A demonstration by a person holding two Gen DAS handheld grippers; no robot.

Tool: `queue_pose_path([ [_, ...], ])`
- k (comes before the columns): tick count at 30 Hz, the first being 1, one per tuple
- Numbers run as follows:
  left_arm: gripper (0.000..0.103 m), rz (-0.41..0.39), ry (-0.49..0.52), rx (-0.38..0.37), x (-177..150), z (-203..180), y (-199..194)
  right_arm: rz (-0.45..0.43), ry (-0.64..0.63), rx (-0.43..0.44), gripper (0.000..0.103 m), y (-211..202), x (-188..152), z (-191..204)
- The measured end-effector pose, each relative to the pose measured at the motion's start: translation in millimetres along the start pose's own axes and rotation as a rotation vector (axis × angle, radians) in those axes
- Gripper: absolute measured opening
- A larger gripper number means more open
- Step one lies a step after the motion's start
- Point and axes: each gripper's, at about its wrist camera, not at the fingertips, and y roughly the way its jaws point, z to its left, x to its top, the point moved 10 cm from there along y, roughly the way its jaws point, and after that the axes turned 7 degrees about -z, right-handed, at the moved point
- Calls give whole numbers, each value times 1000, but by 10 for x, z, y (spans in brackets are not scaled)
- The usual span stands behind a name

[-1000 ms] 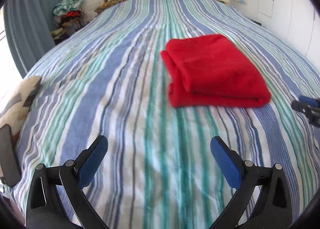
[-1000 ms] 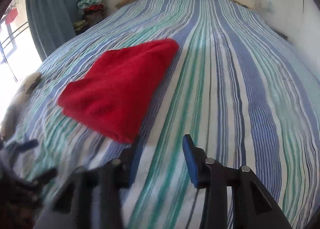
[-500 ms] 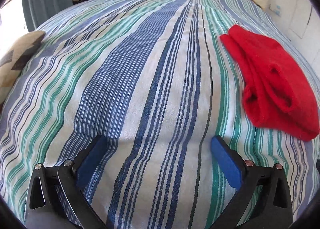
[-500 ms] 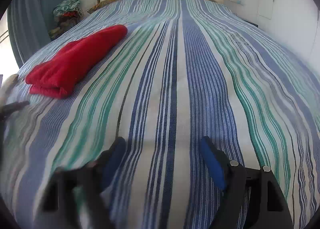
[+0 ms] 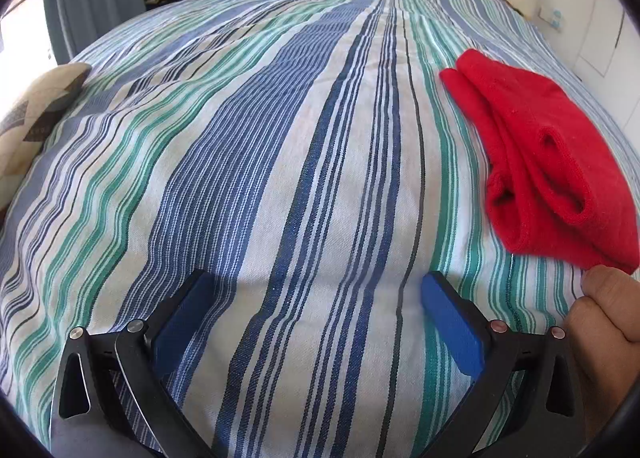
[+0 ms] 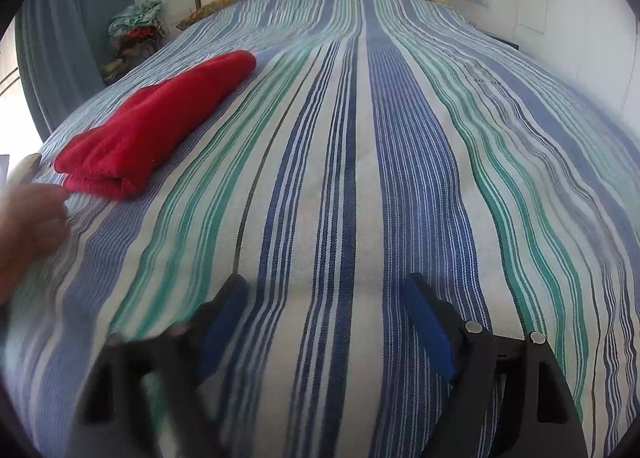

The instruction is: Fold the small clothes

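One folded red cloth (image 5: 552,161) lay at two o'clock on one bed (image 5: 280,177). Two grippers: left (image 5: 312,298) apart; right (image 6: 324,298) opening, empty.

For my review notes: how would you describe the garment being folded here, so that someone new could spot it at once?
A striped bedspread in blue, green and white covers the bed. On it, between the two grippers, lies a folded red garment, a thick bundle with layered edges. It is the only solid red thing on the bed, apart from the pile of clothes beside the curtain.
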Motion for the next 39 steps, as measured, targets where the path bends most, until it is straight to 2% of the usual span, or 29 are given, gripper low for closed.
queue_pose_path([
  [39, 103, 0, 5, 6, 1, 6, -11, -1, -3, 2, 82, 23, -11, 8],
])
